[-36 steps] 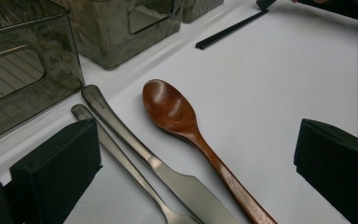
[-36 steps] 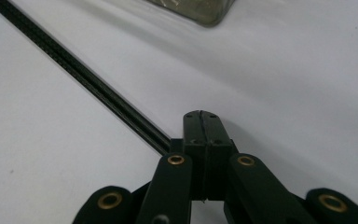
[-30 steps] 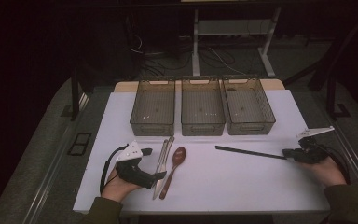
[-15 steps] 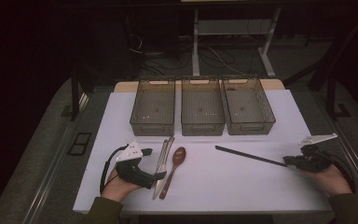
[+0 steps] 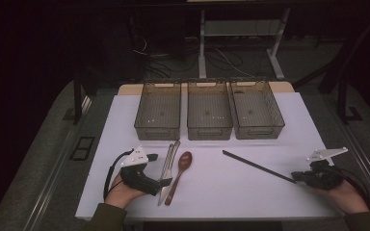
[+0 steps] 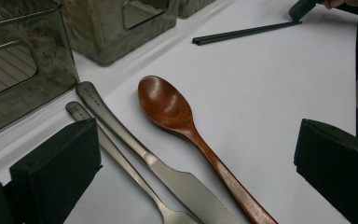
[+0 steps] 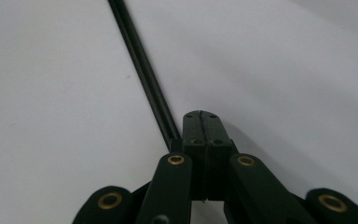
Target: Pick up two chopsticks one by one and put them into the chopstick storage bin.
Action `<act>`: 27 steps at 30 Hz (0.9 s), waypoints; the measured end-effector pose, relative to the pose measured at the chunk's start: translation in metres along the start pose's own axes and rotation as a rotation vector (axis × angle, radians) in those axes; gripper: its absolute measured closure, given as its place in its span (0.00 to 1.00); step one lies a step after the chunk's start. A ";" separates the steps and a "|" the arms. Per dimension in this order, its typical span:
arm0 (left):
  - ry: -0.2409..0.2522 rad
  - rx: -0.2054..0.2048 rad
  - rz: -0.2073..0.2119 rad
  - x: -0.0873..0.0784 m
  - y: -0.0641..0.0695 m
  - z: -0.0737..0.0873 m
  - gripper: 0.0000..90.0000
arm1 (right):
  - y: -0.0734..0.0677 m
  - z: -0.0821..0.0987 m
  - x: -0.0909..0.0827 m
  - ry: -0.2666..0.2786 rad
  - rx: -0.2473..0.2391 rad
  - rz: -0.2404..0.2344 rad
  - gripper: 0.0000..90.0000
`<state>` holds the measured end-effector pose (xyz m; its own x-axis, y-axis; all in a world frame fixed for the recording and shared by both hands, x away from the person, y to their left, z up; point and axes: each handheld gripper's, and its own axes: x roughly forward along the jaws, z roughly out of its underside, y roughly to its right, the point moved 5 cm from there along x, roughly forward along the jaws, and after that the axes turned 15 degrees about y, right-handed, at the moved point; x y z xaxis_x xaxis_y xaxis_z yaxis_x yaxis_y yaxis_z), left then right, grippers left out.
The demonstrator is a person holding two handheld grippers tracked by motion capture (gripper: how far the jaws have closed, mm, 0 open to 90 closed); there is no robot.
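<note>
Chopsticks (image 7: 144,74), a black pair lying flat on the white table (image 5: 250,192), run just beside the closed jaws of the right gripper (image 5: 298,177); in the right gripper view their near end sits against the left side of the pads, which meet with nothing between them, and the sticks stretch ahead of the jaw tips. Whether the pads actually press on that end, I cannot tell. In the high view the pair slants from the gripper's tips toward the middle of the table. The left gripper (image 5: 161,183) rests low on the table with its jaws wide apart and gripping nothing. Between and just ahead of them lie a knife (image 6: 168,175), a second steel handle (image 6: 116,158) beside it nearer the left jaw, and a wooden spoon (image 6: 177,116) toward the right jaw, bowl pointing away. Beyond these stand three smoked clear bins (image 5: 209,113) in a row, side by side, well ahead of both grippers.
</note>
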<state>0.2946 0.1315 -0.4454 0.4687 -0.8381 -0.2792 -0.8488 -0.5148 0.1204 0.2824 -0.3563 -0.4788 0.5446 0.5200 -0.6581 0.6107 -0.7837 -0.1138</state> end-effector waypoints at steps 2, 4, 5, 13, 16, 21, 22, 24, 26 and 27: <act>-0.001 -0.004 0.002 0.000 0.000 0.000 0.00 | -0.002 0.001 0.000 0.000 -0.005 -0.004 0.99; -0.001 -0.009 0.003 0.000 0.000 0.000 0.00 | -0.006 0.002 -0.001 -0.006 -0.015 -0.007 0.99; -0.002 -0.008 0.004 0.000 0.000 0.000 0.00 | -0.007 0.002 -0.002 -0.008 -0.020 -0.008 0.99; -0.007 -0.007 0.002 0.001 0.001 0.002 0.00 | -0.006 0.002 -0.001 -0.001 -0.015 -0.013 0.99; -0.009 -0.010 0.001 0.001 0.002 0.002 0.00 | -0.005 -0.005 -0.003 0.034 -0.013 -0.013 0.93; -0.005 -0.009 -0.002 0.000 0.001 0.002 0.00 | -0.008 -0.014 -0.003 0.060 -0.019 -0.047 0.81; -0.004 -0.010 -0.003 0.000 0.001 0.002 0.00 | -0.009 -0.016 -0.003 0.066 -0.024 -0.060 0.78; -0.004 -0.010 -0.002 0.001 0.001 0.002 0.00 | -0.013 -0.020 -0.001 0.069 -0.031 -0.088 0.71; -0.002 -0.008 0.000 0.001 0.002 0.002 0.00 | -0.018 -0.028 0.004 0.088 -0.053 -0.130 0.62; -0.002 -0.008 0.000 0.001 0.002 0.002 0.00 | -0.019 -0.031 0.005 0.096 -0.060 -0.138 0.59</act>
<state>0.2932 0.1300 -0.4474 0.4685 -0.8374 -0.2814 -0.8465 -0.5167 0.1282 0.2910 -0.3284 -0.4571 0.5036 0.6537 -0.5648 0.7154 -0.6821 -0.1517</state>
